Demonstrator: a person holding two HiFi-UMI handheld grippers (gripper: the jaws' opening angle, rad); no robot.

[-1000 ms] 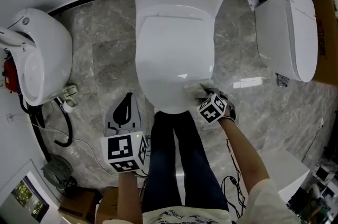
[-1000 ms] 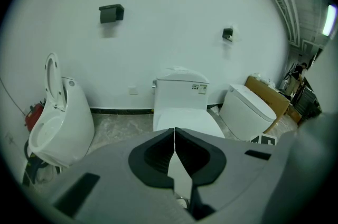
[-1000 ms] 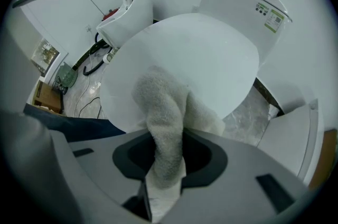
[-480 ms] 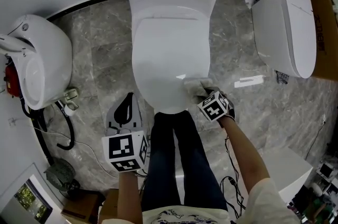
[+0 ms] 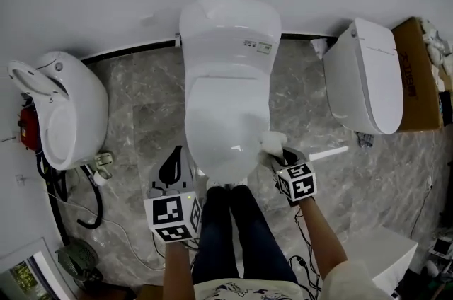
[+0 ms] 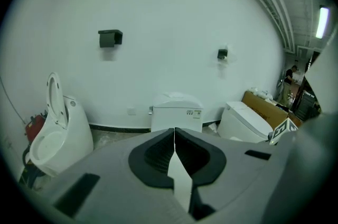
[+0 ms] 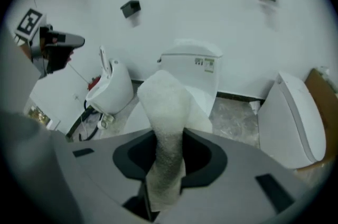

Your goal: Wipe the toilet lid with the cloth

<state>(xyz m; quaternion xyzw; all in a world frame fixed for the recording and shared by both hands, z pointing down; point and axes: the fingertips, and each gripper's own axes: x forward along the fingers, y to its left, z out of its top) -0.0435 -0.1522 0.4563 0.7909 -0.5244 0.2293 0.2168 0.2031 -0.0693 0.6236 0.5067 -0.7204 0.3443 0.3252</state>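
1. The right gripper (image 5: 279,156), just right of centre in the head view, has its jaws clamped on the white cloth (image 5: 272,143), which sticks up out of them.
2. The cloth sits at the lower right edge of the closed toilet lid (image 5: 226,122), mid-frame.
3. The left gripper (image 5: 171,157) is lower left of the lid and not touching the toilet. Its jaws are pressed together with nothing between them.
4. There's another toilet (image 5: 60,114) at the far left of the frame.
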